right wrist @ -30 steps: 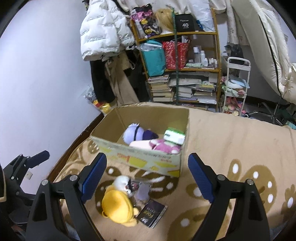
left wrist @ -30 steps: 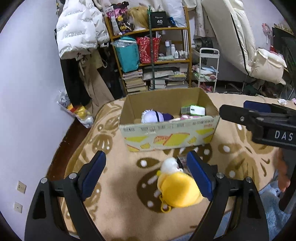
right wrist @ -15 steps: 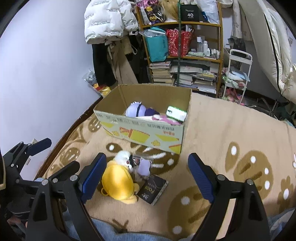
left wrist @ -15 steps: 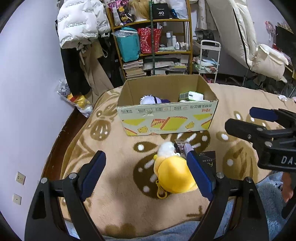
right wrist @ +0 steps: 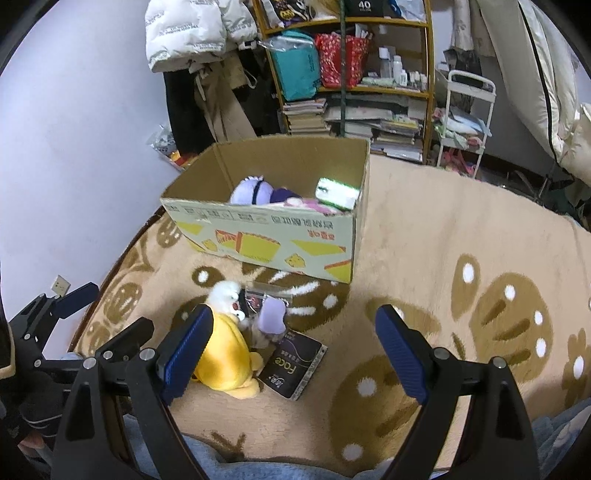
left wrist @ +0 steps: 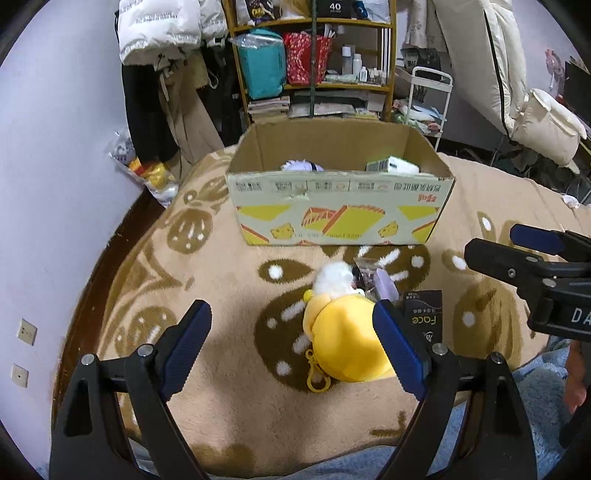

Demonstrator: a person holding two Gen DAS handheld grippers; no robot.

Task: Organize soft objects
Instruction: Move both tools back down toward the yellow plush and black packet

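Observation:
A yellow plush toy (left wrist: 345, 341) with a white head lies on the tan patterned blanket (left wrist: 229, 280), just inside the right finger of my left gripper (left wrist: 291, 347), which is open and holds nothing. The same yellow plush (right wrist: 223, 354) sits beside the left finger of my right gripper (right wrist: 293, 352), also open and holding nothing. Next to the plush lie a small lilac soft item in a clear bag (right wrist: 271, 315) and a black "Face" packet (right wrist: 293, 363). Beyond stands an open cardboard box (right wrist: 273, 236) holding a lilac plush (right wrist: 249, 190), something pink and a green-white pack (right wrist: 338, 192).
A cluttered shelf (left wrist: 314, 59) with bags, books and bottles stands behind the box, with hanging coats (left wrist: 162, 29) to its left and a white trolley (left wrist: 428, 99) to its right. A wall (left wrist: 48, 166) borders the blanket's left edge. Blue fabric (right wrist: 236, 465) lies at the near edge.
Both grippers have sunk toward the blanket and tipped downward; the box and the yellow plush now appear larger and nearer. Both grippers stayed open.

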